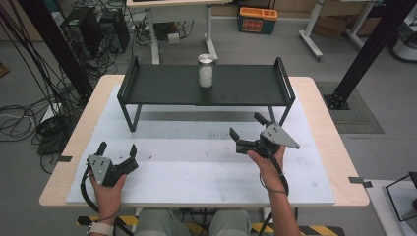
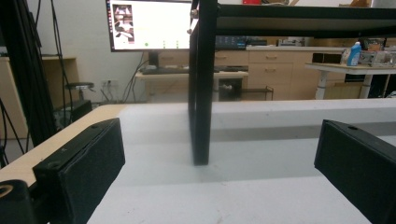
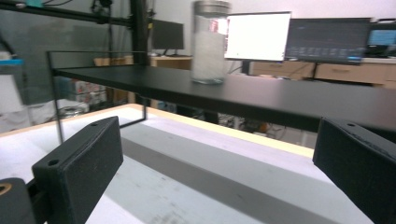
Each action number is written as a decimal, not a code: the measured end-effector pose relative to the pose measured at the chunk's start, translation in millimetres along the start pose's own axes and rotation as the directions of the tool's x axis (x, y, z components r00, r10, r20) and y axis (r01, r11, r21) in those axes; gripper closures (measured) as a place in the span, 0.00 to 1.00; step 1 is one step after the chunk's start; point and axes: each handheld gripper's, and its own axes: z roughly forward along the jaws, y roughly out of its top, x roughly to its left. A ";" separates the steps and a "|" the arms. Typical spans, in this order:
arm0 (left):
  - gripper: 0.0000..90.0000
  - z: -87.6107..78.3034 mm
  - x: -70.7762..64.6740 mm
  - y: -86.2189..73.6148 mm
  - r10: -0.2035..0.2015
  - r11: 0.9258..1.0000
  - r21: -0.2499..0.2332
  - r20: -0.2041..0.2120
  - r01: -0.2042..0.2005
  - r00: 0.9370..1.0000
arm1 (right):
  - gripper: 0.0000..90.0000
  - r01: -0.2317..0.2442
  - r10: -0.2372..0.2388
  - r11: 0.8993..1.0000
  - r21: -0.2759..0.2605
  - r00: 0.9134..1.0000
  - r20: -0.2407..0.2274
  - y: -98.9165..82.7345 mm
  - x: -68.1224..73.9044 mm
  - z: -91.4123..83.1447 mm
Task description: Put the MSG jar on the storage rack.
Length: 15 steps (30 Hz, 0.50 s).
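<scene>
A glass jar [image 1: 205,71] with a metal lid, filled with white grains, stands upright on the black metal shelf [image 1: 162,86] at the table's far side. In the right gripper view the jar [image 3: 209,41] sits on the shelf top [image 3: 289,100] ahead and above. My left gripper [image 1: 117,149] rests open near the table's front left, nothing between its jaws; in its own view a shelf leg [image 2: 201,93] stands ahead of the left gripper [image 2: 219,163]. My right gripper [image 1: 247,126] is held open just in front of the shelf's right half, and the right gripper [image 3: 219,158] is empty.
A white mat [image 1: 196,167] covers the wooden table [image 1: 324,128]. The shelf has raised end rails and thin legs. Cables and computer cases lie on the floor at the left, a black frame post [image 1: 366,54] at the right, desks behind.
</scene>
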 end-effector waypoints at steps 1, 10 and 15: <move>0.02 0.0 0.0 0.1 0.000 1.000 0.000 0.000 0.000 1.000 | 0.02 0.000 0.000 1.000 -0.004 1.000 0.020 -4.9 -0.2 -5.5; 0.02 0.1 -0.4 0.2 0.000 1.000 0.001 -0.003 0.000 1.000 | 0.05 0.007 -0.007 1.000 0.000 0.991 0.132 -33.9 -1.3 -38.5; 0.01 0.0 -0.6 0.2 -0.001 1.000 0.001 -0.004 0.001 1.000 | 0.05 0.002 -0.003 1.000 0.007 0.987 0.158 -42.3 -3.0 -47.9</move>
